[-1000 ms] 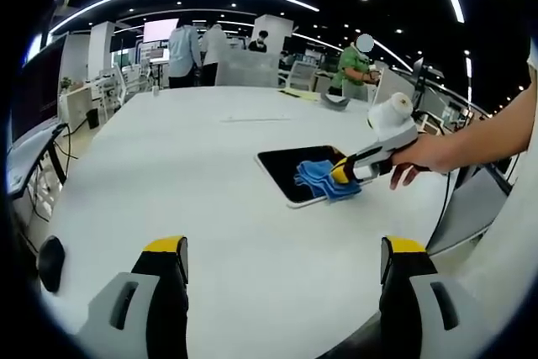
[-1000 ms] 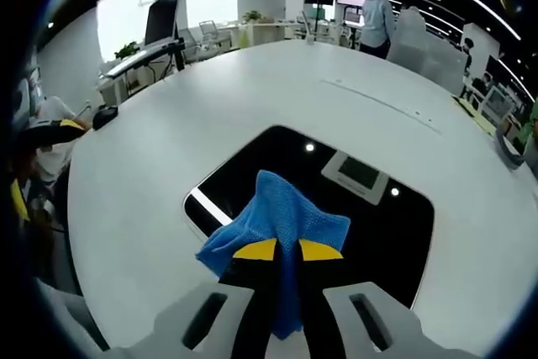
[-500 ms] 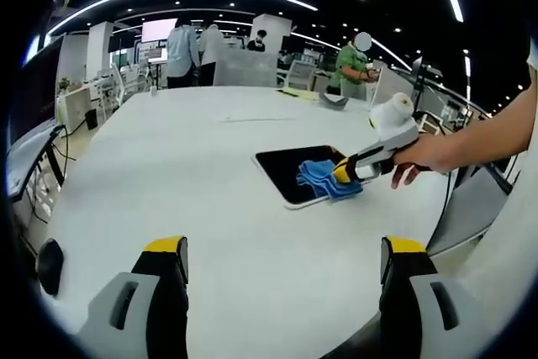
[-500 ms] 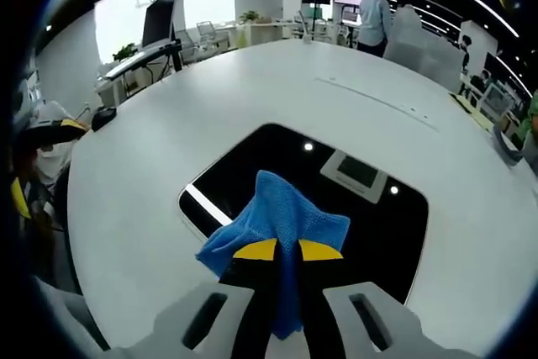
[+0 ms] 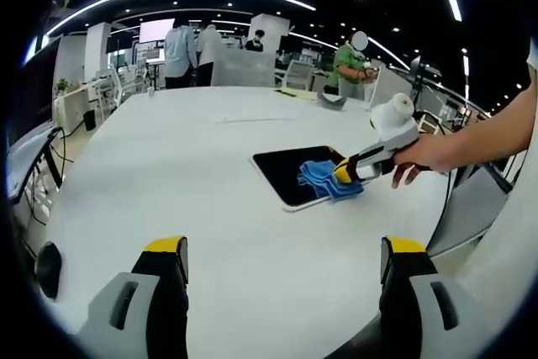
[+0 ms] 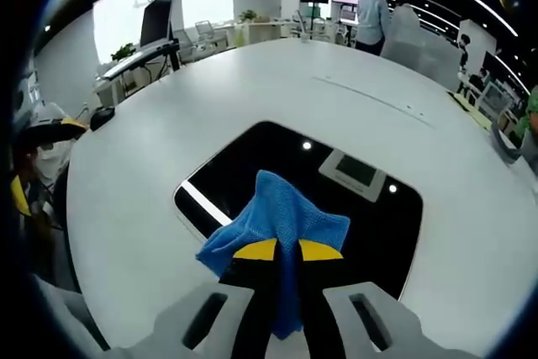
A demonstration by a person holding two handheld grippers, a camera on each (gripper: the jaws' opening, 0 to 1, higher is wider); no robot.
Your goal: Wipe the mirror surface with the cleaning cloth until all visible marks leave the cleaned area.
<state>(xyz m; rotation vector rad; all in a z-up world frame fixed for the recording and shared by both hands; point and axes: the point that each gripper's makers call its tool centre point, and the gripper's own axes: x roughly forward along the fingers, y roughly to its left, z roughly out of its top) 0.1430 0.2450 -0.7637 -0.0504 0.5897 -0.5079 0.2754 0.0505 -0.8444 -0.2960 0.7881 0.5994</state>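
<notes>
While the right gripper (image 6: 286, 250) is pinching the soft, bunching cleaning cloth (image 6: 277, 216) against the fragile-looking mirror (image 6: 361, 208) near the table's (image 6: 134, 182) edge, the left gripper (image 5: 282, 262) is hovering spread apart.

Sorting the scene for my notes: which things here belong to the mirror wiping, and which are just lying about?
Job:
- mirror, flat on the white table
- blue cleaning cloth, pinched in the right claw

Lying about:
- left claw, open, idle over the table
- grey object at the table's far edge
- dark item off the table's edge
</notes>
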